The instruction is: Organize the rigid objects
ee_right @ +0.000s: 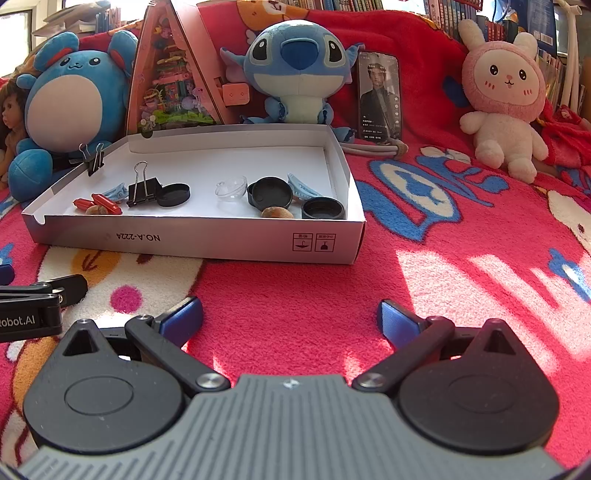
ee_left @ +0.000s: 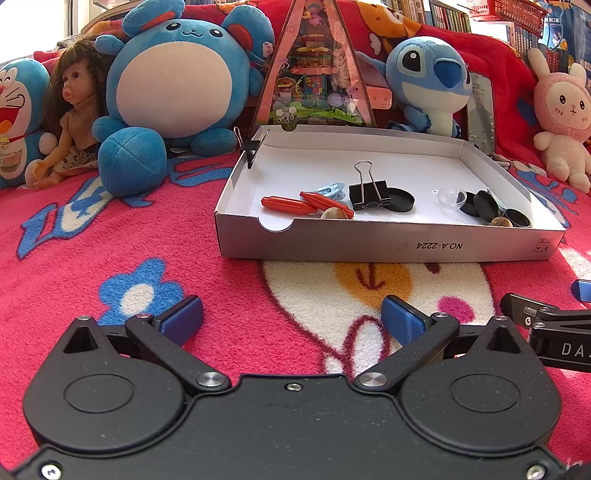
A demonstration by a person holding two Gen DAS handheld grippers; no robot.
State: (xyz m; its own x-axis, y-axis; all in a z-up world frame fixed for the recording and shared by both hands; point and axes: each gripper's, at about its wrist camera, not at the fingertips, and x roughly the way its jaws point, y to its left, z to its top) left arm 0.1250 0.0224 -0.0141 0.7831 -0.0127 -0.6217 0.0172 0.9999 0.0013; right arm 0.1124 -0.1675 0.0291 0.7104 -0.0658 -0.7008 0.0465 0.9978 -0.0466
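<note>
Covering everything, pink cartoon blanket (ee_right: 424,295) (sunlit), bookshelves (ee_right: 454,11) behind

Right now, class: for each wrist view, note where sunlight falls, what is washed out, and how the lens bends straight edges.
Left wrist view: the white box front wall bows; the top right corner by the red basket is washed out. Right wrist view: sun stripes cross the blanket at right; the bookshelf leans and curves at the edge.

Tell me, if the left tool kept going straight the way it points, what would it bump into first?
Probably the blanket just ahead of the open left tool, since it tilts downward. If it skimmed above that, next comes the white box front wall. Depth is hard to judge.
</note>
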